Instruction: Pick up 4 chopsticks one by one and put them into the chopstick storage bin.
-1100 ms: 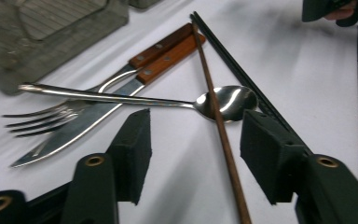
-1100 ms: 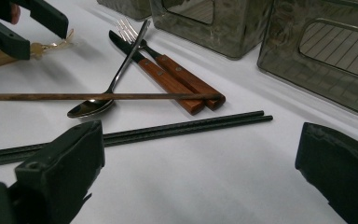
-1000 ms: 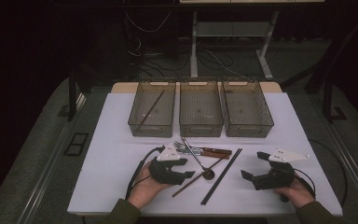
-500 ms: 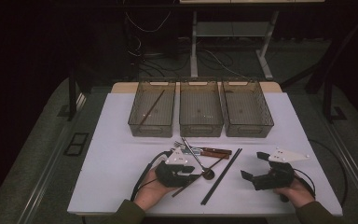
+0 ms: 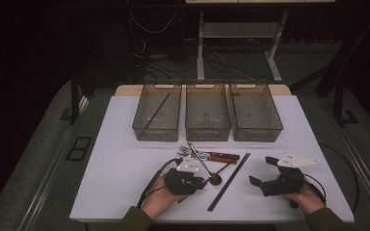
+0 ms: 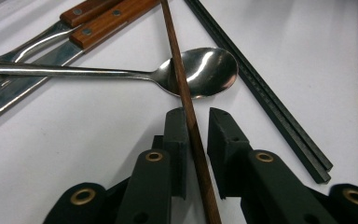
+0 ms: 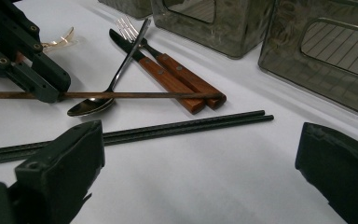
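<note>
A brown chopstick [image 6: 177,70] lies across the bowl of a steel spoon [image 6: 205,70] on the white table. My left gripper [image 6: 198,114] straddles the stick's near end. Its jaws have just been closing; one pad is against the stick and a thin gap shows at the other. From above, the left gripper [image 5: 203,182] sits beside the spoon [image 5: 215,179] and the brown chopstick [image 5: 220,171]. My right gripper [image 5: 261,170] rests wide open at the right, nothing between its jaws. A pair of black chopsticks [image 5: 229,182] lies between the two grippers.
A knife and fork with wooden handles [image 5: 224,156] lie just beyond the spoon. Three clear bins stand in a row at the back; the left bin [image 5: 139,126] holds another brown chopstick [image 5: 156,113]. The table edge [image 5: 212,219] runs close under both hands.
The left gripper has edged right onto the brown chopstick's end, and its jaws have narrowed around the stick. The right gripper has stayed where it was.
</note>
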Demonstrator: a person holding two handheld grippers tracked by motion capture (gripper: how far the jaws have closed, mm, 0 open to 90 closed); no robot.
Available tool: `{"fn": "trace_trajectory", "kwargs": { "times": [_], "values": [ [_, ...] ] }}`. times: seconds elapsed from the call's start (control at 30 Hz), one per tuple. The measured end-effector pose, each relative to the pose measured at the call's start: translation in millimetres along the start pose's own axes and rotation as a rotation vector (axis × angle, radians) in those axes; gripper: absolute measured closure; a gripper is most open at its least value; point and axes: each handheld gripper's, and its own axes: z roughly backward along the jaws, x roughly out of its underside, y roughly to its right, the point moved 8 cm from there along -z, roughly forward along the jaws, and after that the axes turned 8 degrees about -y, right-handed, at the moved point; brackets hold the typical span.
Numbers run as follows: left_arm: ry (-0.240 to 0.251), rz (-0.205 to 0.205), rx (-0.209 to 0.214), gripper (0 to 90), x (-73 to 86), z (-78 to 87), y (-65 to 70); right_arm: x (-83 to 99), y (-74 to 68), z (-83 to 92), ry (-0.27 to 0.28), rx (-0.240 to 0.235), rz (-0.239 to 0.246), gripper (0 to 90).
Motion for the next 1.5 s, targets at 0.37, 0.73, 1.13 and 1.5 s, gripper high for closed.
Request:
{"fn": "trace_trajectory", "kwargs": {
  "times": [0.37, 0.73, 1.13, 1.5],
  "values": [
    [-0.013, -0.031, -0.044, 81.0, -0.4, -1.2, -0.6, -0.1, 0.3, -0.4, 0.000, 0.002, 0.004, 1.4],
    [-0.020, -0.003, -0.078, 83.8, -2.0, -1.5, -3.3, 0.1, -0.5, 0.0, -0.002, -0.002, 0.000, 1.5],
    [-0.006, 0.006, -0.065, 84.2, -3.4, 3.5, -7.6, 0.0, -0.3, 0.0, 0.000, -0.003, 0.002, 1.4],
    [0.017, -0.006, -0.058, 84.2, -5.2, 14.5, -11.7, -0.1, -0.2, 0.1, 0.001, -0.004, 0.002, 1.4]
  ]
}}
